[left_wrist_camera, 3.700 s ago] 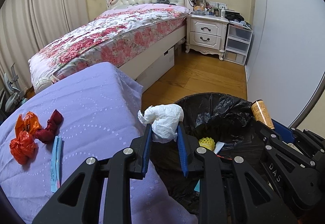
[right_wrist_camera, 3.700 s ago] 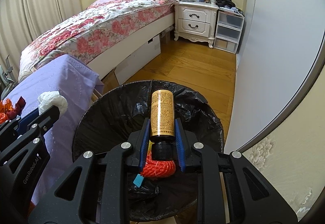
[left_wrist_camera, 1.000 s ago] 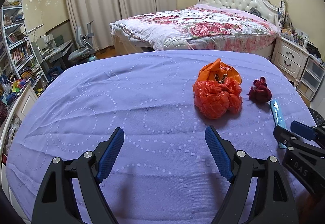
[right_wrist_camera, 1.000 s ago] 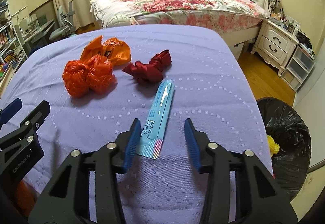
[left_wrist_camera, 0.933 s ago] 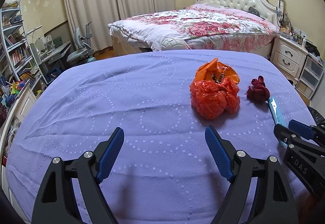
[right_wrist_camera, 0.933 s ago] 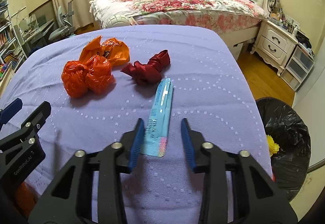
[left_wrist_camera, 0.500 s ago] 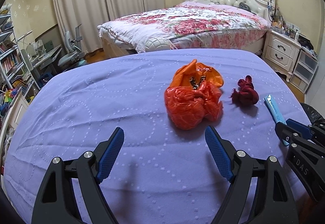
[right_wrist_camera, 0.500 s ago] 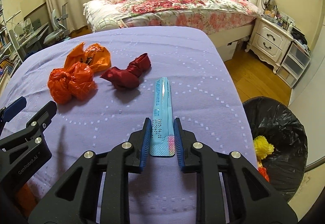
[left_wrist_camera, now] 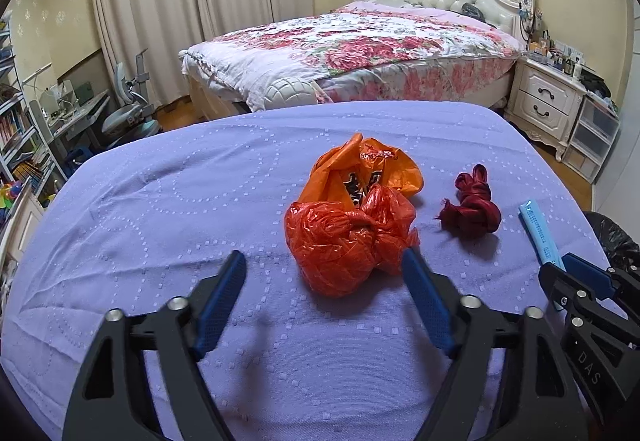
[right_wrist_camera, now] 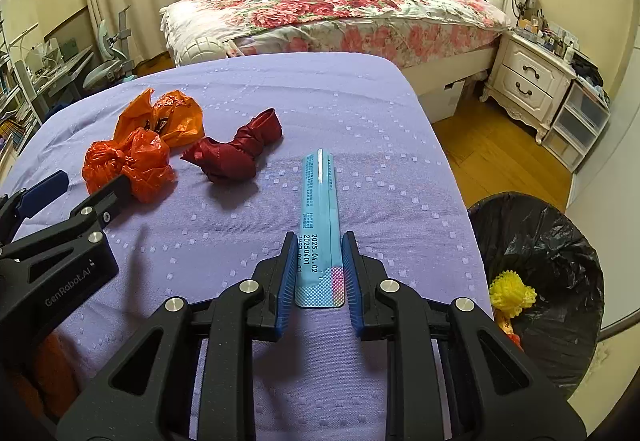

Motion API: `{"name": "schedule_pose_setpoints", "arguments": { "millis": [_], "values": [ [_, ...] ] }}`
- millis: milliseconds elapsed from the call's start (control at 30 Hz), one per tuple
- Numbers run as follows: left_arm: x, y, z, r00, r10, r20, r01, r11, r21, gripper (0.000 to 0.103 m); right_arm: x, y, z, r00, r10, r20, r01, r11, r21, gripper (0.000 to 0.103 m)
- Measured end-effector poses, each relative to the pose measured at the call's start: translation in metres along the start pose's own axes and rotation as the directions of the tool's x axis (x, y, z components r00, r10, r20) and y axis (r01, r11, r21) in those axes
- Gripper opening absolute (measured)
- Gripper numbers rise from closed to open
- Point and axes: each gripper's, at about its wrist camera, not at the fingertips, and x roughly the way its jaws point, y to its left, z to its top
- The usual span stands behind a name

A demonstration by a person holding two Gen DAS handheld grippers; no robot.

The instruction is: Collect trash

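On the purple-covered table lie a crumpled red-orange plastic bag, an orange bag behind it, a dark red knotted cloth and a long light blue wrapper. My left gripper is open, its jaws wide on either side of the red-orange bag's near end. My right gripper has its jaws closed against the near end of the blue wrapper, which still lies on the cloth. The black-lined trash bin stands to the right, below the table edge.
The bin holds a yellow object. A floral bed, a white nightstand and plastic drawers stand beyond the table. A desk and chair are at the left. The table edge drops off at the right.
Both grippers left the bin, empty, and came to the table. My right gripper's jaws have narrowed onto the blue wrapper. My left gripper has moved closer to the red-orange bag, still open.
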Motion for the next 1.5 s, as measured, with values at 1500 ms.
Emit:
{"name": "schedule_pose_setpoints", "arguments": {
  "millis": [1500],
  "values": [
    [-0.023,0.032,-0.035,0.995,-0.086,-0.042,0.085,0.996,-0.023,0.07,-0.003,0.006,-0.013,0.999,-0.035,0.008,0.036,0.999,-0.04,0.022]
  ]
}}
